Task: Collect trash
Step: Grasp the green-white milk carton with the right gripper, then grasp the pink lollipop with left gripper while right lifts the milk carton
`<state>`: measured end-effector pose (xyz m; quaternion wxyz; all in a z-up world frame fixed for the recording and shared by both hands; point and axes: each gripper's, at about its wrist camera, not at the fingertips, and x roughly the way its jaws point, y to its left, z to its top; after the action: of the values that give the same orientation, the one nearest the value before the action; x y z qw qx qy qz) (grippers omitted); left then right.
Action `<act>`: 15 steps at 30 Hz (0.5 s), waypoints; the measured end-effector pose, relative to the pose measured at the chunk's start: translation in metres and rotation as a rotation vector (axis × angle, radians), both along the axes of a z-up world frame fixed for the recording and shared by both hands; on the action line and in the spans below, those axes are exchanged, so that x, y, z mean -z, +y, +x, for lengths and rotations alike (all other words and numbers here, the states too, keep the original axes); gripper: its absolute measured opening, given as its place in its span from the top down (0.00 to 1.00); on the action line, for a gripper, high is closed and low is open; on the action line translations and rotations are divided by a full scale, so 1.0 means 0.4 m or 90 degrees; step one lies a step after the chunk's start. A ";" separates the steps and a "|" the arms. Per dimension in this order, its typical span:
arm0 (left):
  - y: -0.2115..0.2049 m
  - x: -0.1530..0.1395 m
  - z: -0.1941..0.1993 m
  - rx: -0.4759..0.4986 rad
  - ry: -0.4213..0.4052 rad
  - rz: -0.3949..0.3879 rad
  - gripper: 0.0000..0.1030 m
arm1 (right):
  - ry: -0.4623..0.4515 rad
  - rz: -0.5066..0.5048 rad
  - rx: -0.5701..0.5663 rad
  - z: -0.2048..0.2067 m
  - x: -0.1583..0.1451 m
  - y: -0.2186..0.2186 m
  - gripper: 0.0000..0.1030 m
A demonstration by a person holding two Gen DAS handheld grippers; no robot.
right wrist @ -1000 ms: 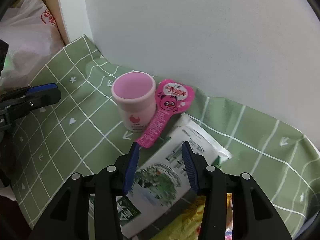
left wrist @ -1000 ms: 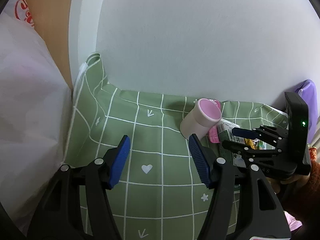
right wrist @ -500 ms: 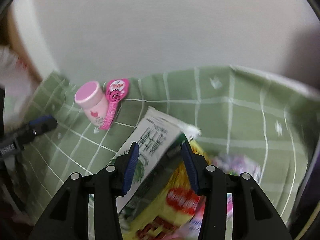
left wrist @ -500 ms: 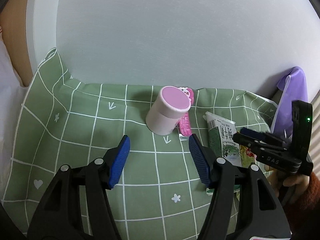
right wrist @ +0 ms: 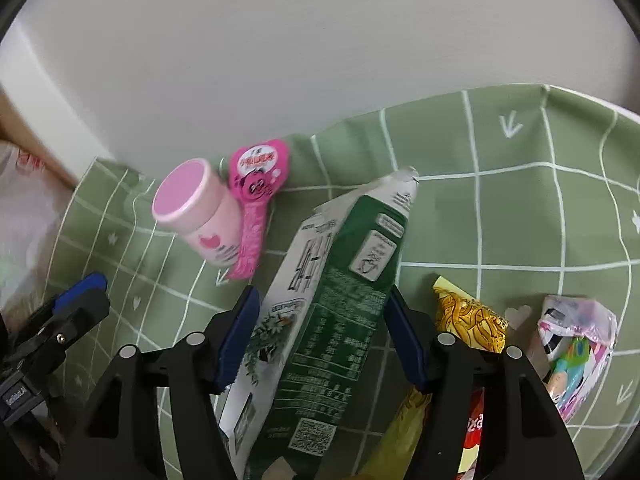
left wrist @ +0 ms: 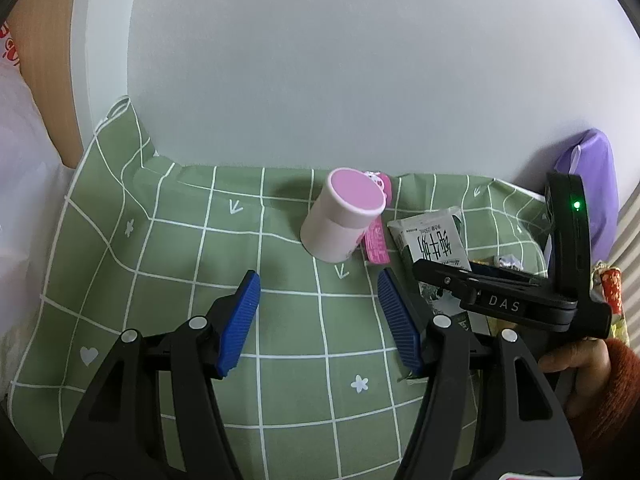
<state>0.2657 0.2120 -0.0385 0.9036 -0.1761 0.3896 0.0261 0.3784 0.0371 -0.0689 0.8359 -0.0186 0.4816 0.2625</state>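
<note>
The flattened green-and-white milk carton (right wrist: 336, 300) lies on the table's green checked cloth (right wrist: 520, 220), its long axis running from the right gripper (right wrist: 322, 334) away toward the wall (right wrist: 320, 40), the crimped top end pointing at the wall and leaning slightly right, the printed code end nearest the camera. The right gripper's blue pads (right wrist: 240, 336) straddle the carton's middle; its jaws are opening, the carton between them, and the pads do not press on it. Left of the carton, beside its far end, stands a pink cup (right wrist: 200, 212), with a pink foil lid (right wrist: 256, 184) just beside it, its tab trailing toward the carton. Right of the carton lie a yellow snack wrapper (right wrist: 468, 320) and, farther right, a crumpled colourful wrapper (right wrist: 576, 344). In the left wrist view the left gripper (left wrist: 320, 318) hovers left of the carton (left wrist: 432, 240), jaws wide apart over bare cloth with nothing between them, pointing toward the cup (left wrist: 340, 220). A hand in a rust-red sleeve (left wrist: 600, 392) carries the right gripper (left wrist: 480, 280) over the carton. A white plastic bag (left wrist: 24, 184) sits well left of the carton, beyond the cloth's edge.
</note>
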 end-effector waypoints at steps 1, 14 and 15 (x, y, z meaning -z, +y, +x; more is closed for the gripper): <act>-0.001 0.002 0.001 0.002 0.002 0.001 0.44 | 0.002 0.003 -0.007 -0.002 -0.001 -0.002 0.46; -0.055 0.039 0.073 0.031 0.019 -0.039 0.44 | -0.109 0.047 0.065 -0.065 -0.178 -0.259 0.65; -0.069 0.044 0.087 0.033 0.023 -0.036 0.44 | -0.123 0.044 0.087 -0.067 -0.193 -0.297 0.65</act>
<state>0.3004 0.1845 -0.0563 0.8914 -0.1913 0.4109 -0.0051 0.3517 -0.0818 0.0082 0.8945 0.0180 0.3896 0.2184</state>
